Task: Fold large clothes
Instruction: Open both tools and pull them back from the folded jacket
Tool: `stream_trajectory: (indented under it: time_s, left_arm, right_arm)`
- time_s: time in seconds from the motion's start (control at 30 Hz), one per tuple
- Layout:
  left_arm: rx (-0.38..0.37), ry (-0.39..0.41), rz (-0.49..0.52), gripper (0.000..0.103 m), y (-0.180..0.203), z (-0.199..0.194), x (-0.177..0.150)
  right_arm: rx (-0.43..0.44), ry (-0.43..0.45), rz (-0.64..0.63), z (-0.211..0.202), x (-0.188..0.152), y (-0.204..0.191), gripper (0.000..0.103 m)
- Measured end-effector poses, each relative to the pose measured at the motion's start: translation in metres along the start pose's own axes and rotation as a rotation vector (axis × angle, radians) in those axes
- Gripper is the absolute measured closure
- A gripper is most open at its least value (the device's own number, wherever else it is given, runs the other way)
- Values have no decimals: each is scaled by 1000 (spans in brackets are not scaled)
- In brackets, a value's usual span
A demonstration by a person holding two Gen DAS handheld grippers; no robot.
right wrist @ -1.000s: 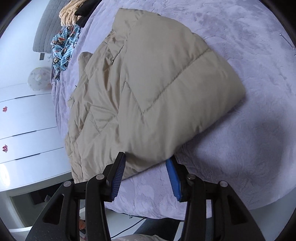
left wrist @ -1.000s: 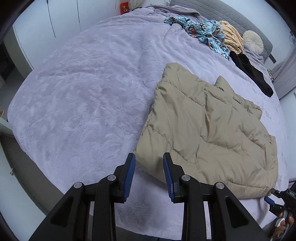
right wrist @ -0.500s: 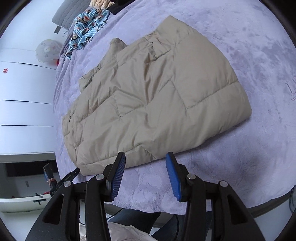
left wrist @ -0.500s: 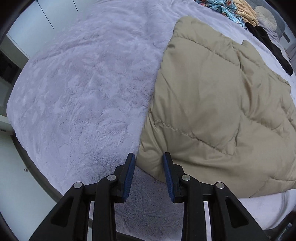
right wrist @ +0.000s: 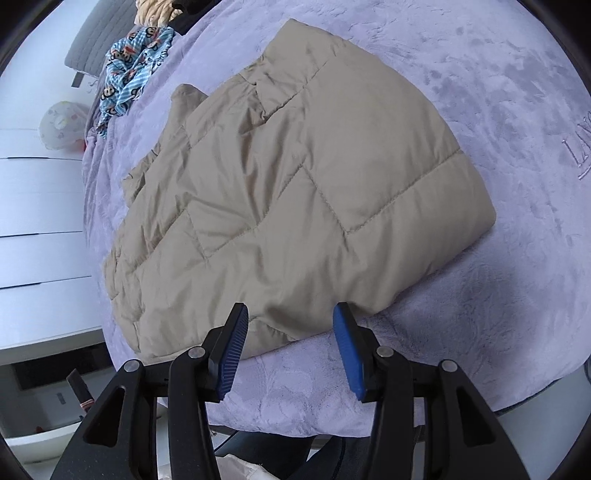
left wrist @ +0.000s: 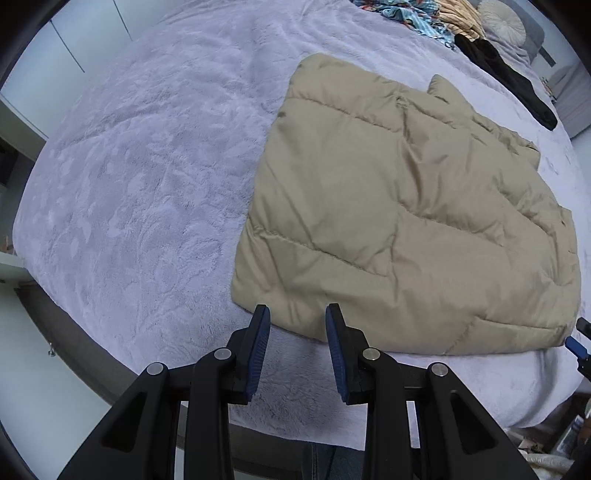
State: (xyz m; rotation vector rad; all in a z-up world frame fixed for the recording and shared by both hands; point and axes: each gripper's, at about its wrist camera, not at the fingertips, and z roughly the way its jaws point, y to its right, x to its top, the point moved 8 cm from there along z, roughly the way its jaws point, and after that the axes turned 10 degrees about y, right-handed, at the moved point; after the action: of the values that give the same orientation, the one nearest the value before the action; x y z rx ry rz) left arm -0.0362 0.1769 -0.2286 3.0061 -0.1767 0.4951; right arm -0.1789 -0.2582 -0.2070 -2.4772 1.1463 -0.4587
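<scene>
Jacket: a beige quilted jacket [left wrist: 406, 206] lay folded flat on the bed [left wrist: 147, 166], near its front edge.
Left gripper: the left gripper [left wrist: 297, 314] hovered over the jacket's near left corner, its blue pads a modest gap apart, gripping nothing.
Right gripper: the right gripper [right wrist: 290, 314] stood over the jacket's [right wrist: 295, 192] near hem, its jaws opening; the hem showed in the gap, but the pads did not press on it.
Left view only: a black garment [left wrist: 509, 77] lay along the far right of the bed, with a round pillow [left wrist: 504, 20] and a yellow garment [left wrist: 461, 18] at the head end. The tip of the right gripper showed at the right frame edge.
Right view only: embroidered lettering [right wrist: 580, 144] in the bed cover [right wrist: 517, 92] beside the jacket's folded edge, white drawer fronts [right wrist: 40, 206] past the bed, and a round pale object [right wrist: 61, 123] on top of them.
Both views: a blue patterned garment [left wrist: 417, 16] [right wrist: 135, 70] lay crumpled at the head end, well apart from the jacket.
</scene>
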Motion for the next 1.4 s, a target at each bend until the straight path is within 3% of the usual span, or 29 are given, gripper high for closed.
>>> stream_trajectory:
  time_s: [0.27,0.3,0.33,0.37,0.7,0.8,0.87,1.0,1.1,1.4]
  left_arm:
    - [-25,62,34,67,36,-34,4]
    - [-22,63,37,34,39,-37,2]
    - [-14,68,38,14,42,-42,0]
    - [4,92,41,0,43,-47,-2]
    - [76,82,118,0,45,-66,-33]
    - [63,84,124,0,42,-67,-22]
    - [47,92,135,0,39,-65,-11]
    - [44,96,171,0,27,-57,12]
    - [35,90,189,0,15,-49,29]
    - [33,48,257,0,-18,-10,63]
  right_arm:
    - [28,26,-64,-21,-2,-15,35]
    - [30,23,-70,-22,-4,-15,35]
    - [32,18,-75,-22,-7,-14,35]
    - [33,13,-80,-22,-10,-12,35]
    - [36,-57,-73,-9,-45,-2,34]
    - [41,-35,-81,-10,-44,-13,30]
    - [47,-15,-98,-8,-40,-27,17]
    - [42,-2,-148,5,-44,-63,16]
    - [41,5,-192,18,-48,-93,0]
    - [-15,-52,-278,53,-64,-153,0]
